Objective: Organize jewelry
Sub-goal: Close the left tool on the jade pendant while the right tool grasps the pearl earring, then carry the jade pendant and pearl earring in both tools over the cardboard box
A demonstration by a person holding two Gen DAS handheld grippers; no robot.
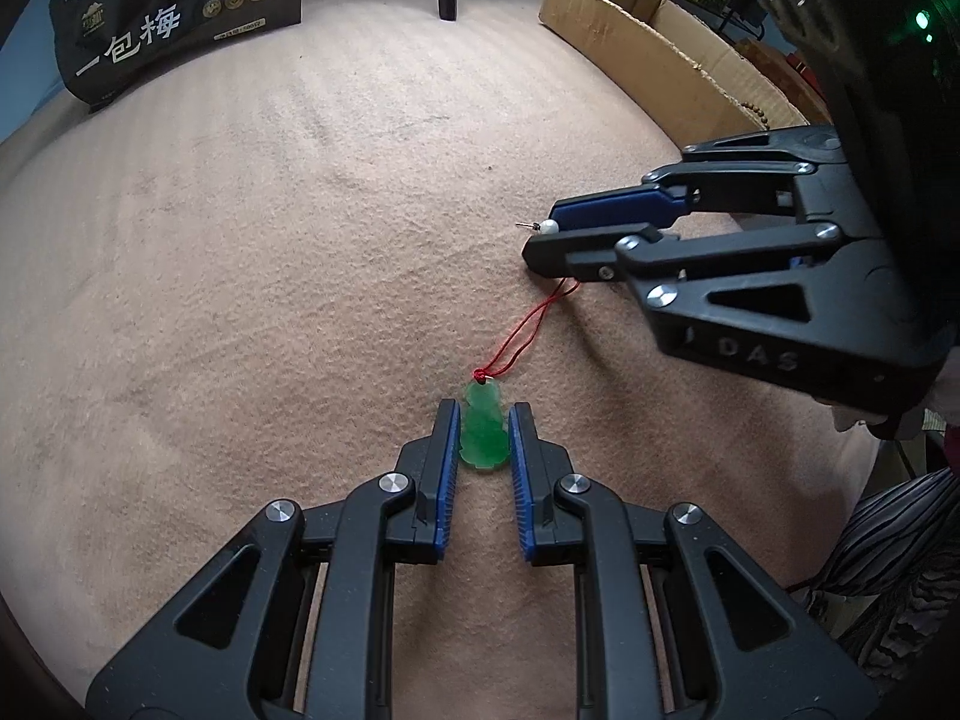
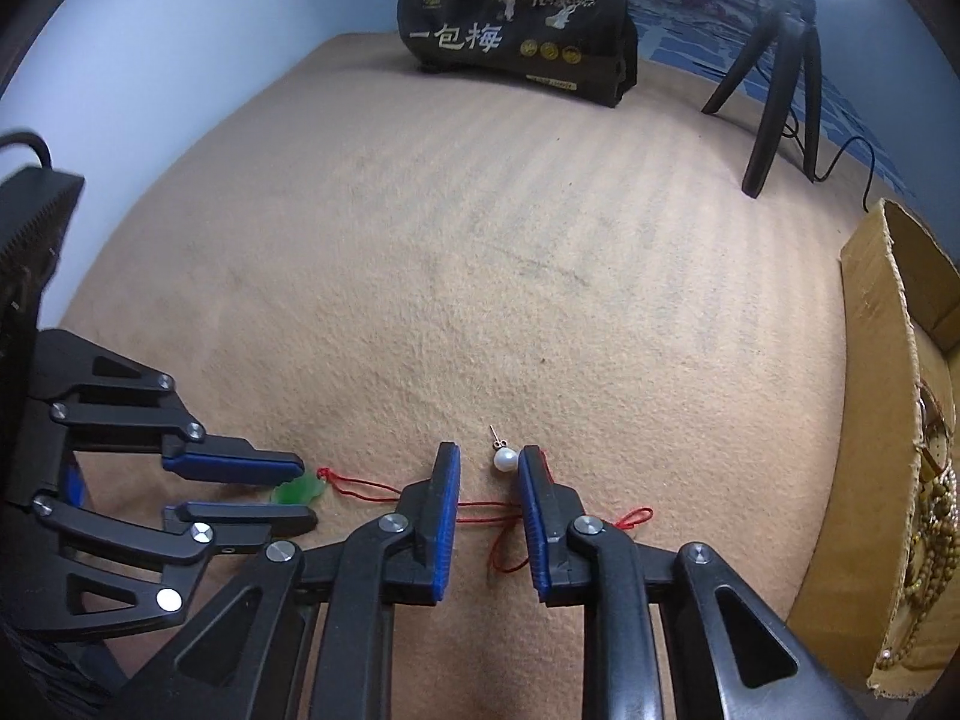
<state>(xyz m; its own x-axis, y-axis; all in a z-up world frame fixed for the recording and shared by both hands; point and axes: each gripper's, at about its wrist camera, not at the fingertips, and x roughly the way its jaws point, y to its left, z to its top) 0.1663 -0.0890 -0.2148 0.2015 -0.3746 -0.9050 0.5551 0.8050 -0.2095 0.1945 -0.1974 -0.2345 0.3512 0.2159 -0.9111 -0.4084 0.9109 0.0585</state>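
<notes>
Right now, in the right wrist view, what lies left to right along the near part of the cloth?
left gripper → green jade pendant → right gripper → pearl earring → red cord's end loop → cardboard box holding beaded jewelry.

green carved jade pendant [image 1: 482,435] on thin red cord [image 1: 528,330]; white round pearl earring [image 2: 504,459]; tan textured felt cloth [image 1: 300,240]; black snack bag [image 2: 516,24] with white lettering.

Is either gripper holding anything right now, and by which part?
Nothing is held. The left gripper brackets the green pendant, jaws open; the right gripper is open around the pearl earring. Both pieces lie on the cloth.
</notes>
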